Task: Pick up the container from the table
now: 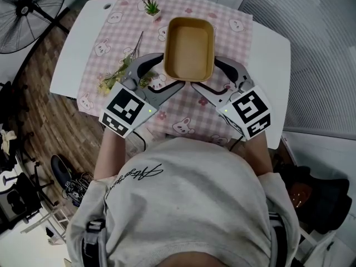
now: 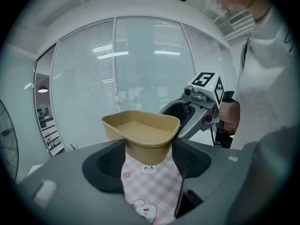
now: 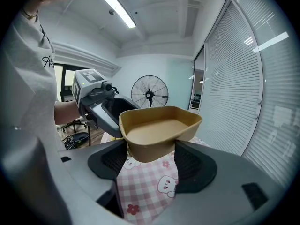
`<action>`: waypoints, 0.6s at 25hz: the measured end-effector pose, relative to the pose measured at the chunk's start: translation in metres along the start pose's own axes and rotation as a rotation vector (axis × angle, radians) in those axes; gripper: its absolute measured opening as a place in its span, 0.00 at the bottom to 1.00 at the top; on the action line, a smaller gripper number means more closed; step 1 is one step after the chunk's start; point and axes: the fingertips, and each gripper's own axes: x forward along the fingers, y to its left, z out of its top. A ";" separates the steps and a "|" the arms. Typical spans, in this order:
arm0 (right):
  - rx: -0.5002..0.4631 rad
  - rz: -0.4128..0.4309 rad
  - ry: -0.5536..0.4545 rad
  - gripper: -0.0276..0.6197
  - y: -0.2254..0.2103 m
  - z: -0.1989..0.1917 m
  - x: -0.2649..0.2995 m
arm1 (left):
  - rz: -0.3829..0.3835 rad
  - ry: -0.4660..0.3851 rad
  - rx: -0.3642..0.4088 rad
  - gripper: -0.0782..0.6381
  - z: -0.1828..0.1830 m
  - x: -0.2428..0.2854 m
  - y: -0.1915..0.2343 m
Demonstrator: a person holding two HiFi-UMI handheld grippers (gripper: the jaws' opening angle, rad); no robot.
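Note:
A tan, empty, rounded-rectangle container [image 1: 190,49] hangs a little above the pink checked tablecloth [image 1: 111,49], held from both near corners. My left gripper [image 1: 167,71] is shut on its left near end, the pads pressing the container [image 2: 143,132] wall on either side. On the right near end my right gripper [image 1: 207,74] is shut in the same way. In the left gripper view the left gripper [image 2: 147,156] clamps the base, with the right gripper [image 2: 187,114] behind. The right gripper view shows the right gripper [image 3: 150,158] around the container [image 3: 159,130], and the left gripper [image 3: 105,109] beyond.
The cloth covers a white table [image 1: 78,49]. A small potted plant [image 1: 150,7] stands at the far edge, and a sprig of yellow flowers [image 1: 119,71] lies left of my left gripper. A floor fan [image 1: 28,10] stands far left. Window blinds [image 1: 311,38] run along the right.

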 end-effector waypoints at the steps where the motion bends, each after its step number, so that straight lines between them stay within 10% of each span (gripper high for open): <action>1: 0.001 0.000 -0.002 0.53 0.000 0.001 -0.001 | 0.000 -0.002 0.001 0.54 0.001 0.000 -0.001; 15: 0.008 0.007 0.007 0.52 0.000 0.001 -0.002 | -0.005 0.005 0.003 0.54 0.003 0.000 -0.001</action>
